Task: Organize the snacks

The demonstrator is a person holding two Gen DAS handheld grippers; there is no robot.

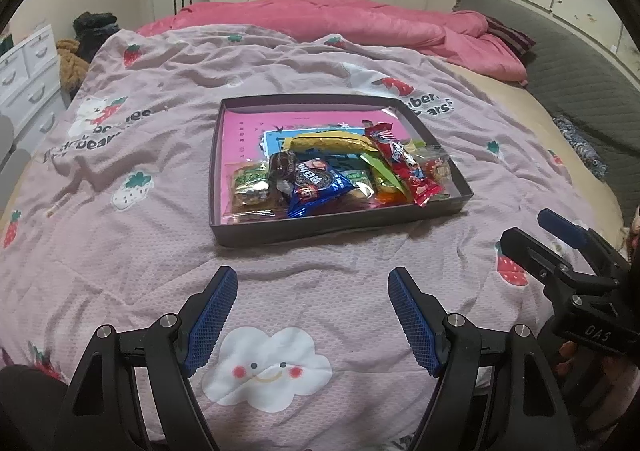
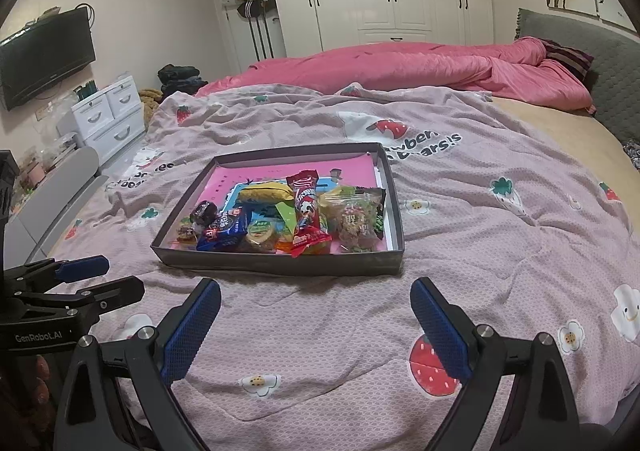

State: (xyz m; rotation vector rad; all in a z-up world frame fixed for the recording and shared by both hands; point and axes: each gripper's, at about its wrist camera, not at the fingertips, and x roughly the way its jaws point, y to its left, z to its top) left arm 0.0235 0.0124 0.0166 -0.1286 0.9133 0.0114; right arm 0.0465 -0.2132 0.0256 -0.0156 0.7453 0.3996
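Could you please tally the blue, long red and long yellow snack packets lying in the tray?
Blue packet: 1
Long red packet: 1
Long yellow packet: 1
Total: 3

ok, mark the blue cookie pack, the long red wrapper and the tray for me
blue cookie pack [image 1: 316, 187], left wrist view, middle of the front face
long red wrapper [image 2: 306, 211], right wrist view, mid-length
tray [image 2: 280, 262], right wrist view, near wall
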